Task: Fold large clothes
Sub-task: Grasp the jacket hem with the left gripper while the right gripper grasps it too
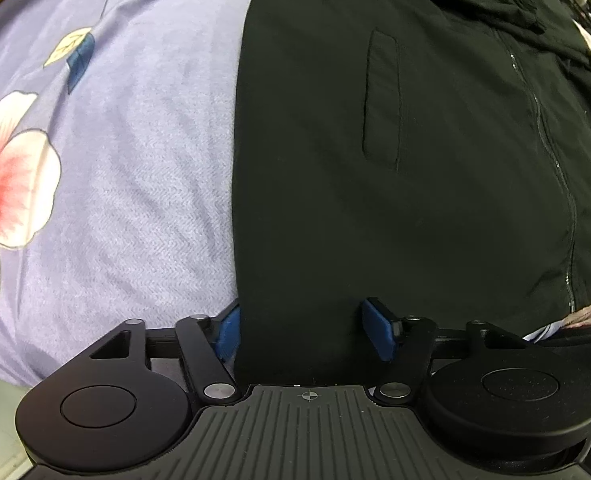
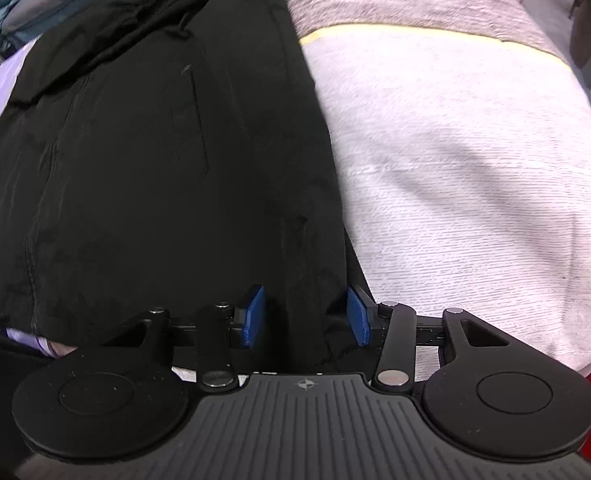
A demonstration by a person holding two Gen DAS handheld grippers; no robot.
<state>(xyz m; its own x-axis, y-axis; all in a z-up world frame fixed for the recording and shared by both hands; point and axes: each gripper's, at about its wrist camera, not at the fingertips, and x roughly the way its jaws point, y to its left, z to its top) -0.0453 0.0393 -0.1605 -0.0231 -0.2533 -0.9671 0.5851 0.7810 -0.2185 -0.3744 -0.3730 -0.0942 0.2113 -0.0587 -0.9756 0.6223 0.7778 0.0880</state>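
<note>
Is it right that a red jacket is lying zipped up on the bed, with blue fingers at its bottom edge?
Not quite: the jacket is black, not red. Both wrist views show it. The rest holds: it lies zipped up on the bed, and blue fingers sit at its bottom edge.

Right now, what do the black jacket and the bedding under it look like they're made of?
Black jacket: looks like a thin woven synthetic, matte with a faint sheen; fine crinkles, a shiny zip line and a stitched welt pocket show.
Lilac sheet: soft woven fabric, perhaps cotton, with herringbone weave and a printed flower.
Pale pink cover: ribbed, knit-like or brushed textile; fine parallel ridges show.
</note>
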